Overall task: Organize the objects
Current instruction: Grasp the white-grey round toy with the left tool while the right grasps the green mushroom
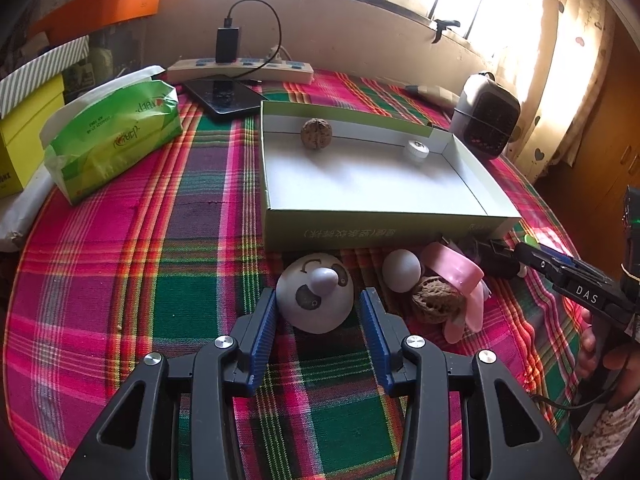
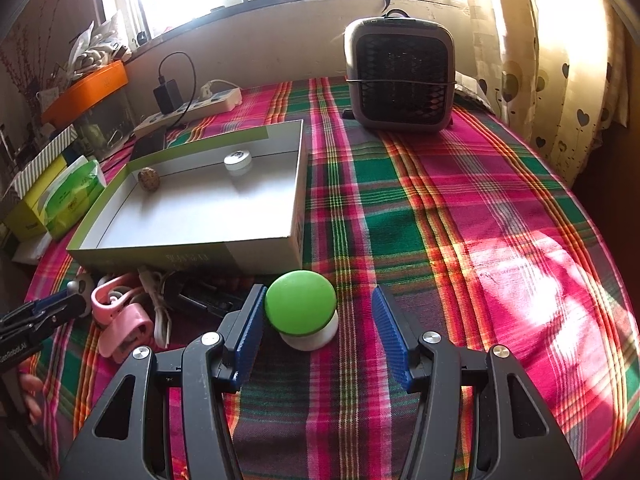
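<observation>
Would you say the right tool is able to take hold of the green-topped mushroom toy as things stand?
Probably yes: the right tool stands open with the green-topped mushroom toy between its fingers, nothing in the way; the left finger sits close beside it.

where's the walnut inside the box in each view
Left wrist view: the walnut sits just above centre, against the far wall of the open box.
Right wrist view: the same walnut is small at the left, near the box's far-left corner.
Shared landmark: the white cap in the box, right of the walnut in both.
</observation>
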Tool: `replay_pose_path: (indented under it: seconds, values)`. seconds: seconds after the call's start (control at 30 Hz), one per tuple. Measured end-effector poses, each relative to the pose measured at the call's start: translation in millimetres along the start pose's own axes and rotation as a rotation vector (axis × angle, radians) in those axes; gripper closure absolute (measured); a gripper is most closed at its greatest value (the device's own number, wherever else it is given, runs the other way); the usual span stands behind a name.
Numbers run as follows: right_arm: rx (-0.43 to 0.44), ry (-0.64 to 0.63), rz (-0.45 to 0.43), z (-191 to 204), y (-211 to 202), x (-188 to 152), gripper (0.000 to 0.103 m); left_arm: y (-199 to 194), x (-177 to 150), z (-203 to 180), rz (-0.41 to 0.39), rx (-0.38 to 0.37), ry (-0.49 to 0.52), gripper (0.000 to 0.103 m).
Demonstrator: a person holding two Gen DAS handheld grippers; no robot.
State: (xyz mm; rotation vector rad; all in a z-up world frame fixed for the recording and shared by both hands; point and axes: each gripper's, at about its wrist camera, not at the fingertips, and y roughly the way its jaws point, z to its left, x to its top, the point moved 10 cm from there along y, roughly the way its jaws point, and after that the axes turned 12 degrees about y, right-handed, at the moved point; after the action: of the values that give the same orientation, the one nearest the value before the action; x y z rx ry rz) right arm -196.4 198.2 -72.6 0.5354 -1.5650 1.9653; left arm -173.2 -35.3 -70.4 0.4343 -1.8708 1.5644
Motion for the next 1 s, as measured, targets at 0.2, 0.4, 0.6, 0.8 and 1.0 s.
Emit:
replay_pose_path:
  seconds: [0.2, 0.4, 0.6, 0.8, 1.0]
  values:
    - [0.014, -0.004, 0.005, 1.0, 0.2, -0.6, 0.053, 0.7, 0.3, 0.2, 0.005, 0.002, -0.001, 0.063]
    - [0.022, -0.013, 0.006, 4.1, 0.0, -1.4, 0.060, 0.8, 0.8, 1.4, 0.010, 0.005, -0.019, 0.063]
    - [0.030, -0.020, 0.009, 6.6, 0.0, -2.3, 0.068, 0.2, 1.4, 3.9, 0.009, 0.000, -0.047, 0.063]
    - [0.034, -0.011, 0.009, 5.5, 0.0, -1.7, 0.068, -1.0, 1.3, 7.6, 0.008, -0.008, -0.086, 0.069]
    - [0.035, -0.007, 0.008, 5.2, -0.4, -2.0, 0.068, -5.7, 4.3, 8.1, -0.012, -0.003, -0.094, 0.075]
